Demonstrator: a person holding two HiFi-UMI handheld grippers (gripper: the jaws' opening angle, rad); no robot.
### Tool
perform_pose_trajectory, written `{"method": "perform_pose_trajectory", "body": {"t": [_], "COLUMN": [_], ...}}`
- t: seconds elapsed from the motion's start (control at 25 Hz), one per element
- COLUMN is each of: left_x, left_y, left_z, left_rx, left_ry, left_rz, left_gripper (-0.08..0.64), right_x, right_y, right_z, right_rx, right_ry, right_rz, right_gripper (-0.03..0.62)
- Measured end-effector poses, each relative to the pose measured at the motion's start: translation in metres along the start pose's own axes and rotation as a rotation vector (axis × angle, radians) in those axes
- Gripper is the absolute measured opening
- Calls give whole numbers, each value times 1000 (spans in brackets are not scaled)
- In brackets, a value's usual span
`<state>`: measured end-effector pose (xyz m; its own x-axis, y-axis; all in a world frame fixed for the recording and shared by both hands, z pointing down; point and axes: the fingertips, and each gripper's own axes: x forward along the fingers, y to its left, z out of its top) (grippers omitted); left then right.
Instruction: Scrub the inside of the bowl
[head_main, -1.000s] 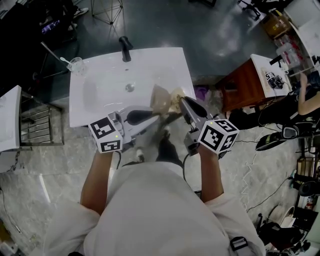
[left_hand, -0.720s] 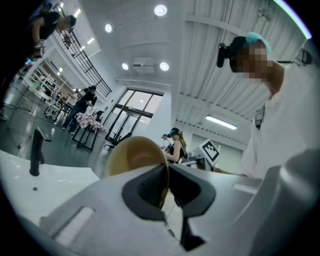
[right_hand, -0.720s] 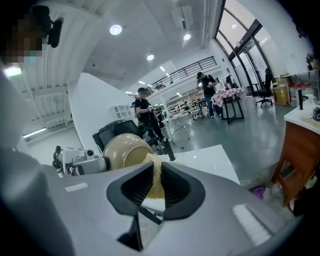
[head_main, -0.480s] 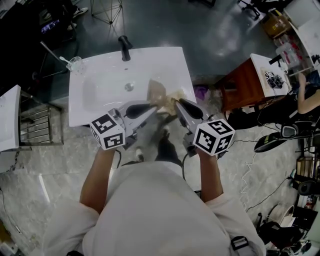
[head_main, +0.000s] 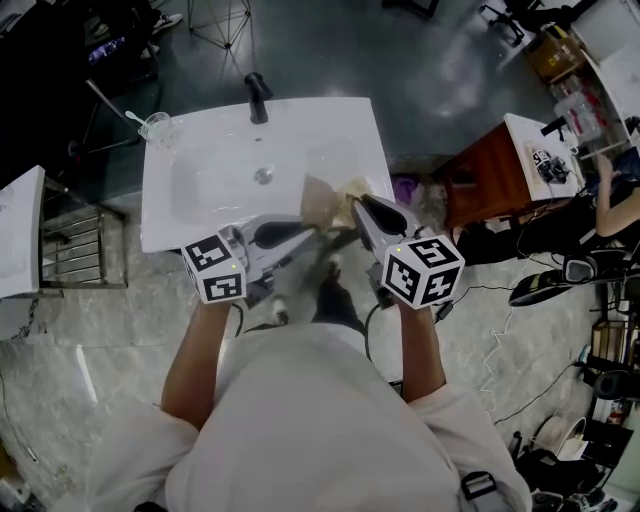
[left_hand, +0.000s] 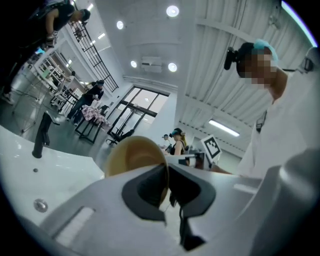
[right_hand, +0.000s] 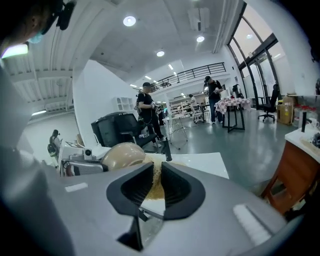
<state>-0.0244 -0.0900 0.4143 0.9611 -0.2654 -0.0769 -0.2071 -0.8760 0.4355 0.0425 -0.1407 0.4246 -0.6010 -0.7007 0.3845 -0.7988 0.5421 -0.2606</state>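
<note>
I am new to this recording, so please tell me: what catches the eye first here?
Over the front right part of the white sink, the left gripper pinches the rim of a tan bowl, and the right gripper clamps a yellowish scrub pad close to it. A black faucet stands at the sink's far edge.

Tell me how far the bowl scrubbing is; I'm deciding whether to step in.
Done: left gripper clamps the tan bowl by its rim, right gripper a scrub pad, at the white sink. In hand: pad held at the bowl. Left: the scrubbing itself; how clean the inside is doesn't show.
</note>
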Motion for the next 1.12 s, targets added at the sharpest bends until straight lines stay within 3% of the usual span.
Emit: {"method": "perform_pose_trajectory", "body": {"t": [0.2,0.32,0.52,0.72,0.96,1.12], "left_x": [-12,-14,-20,-37,-59,-75], "left_y": [2,8,29,45,65,63], "left_z": [22,31,38,63,92,116], "left_rx": [15,101,288,413,496,530], "left_ry": [-99,-79,9,35,83,58], "left_rz": [21,78,254,434,598,638], "left_gripper": [14,14,14,14,14,14], "right_x": [4,5,10,13,18,19], "right_y": [14,18,23,28,27,35], "right_z": [-3,3,12,31,62,84], "right_rx": [-21,-38,-108,-203,-269,-307], "right_ry": [14,-3,-7,-27,-75,-109], "right_rz": [17,6,-28,-52,-68,-63], "right_gripper": [54,54,54,54,55,55]}}
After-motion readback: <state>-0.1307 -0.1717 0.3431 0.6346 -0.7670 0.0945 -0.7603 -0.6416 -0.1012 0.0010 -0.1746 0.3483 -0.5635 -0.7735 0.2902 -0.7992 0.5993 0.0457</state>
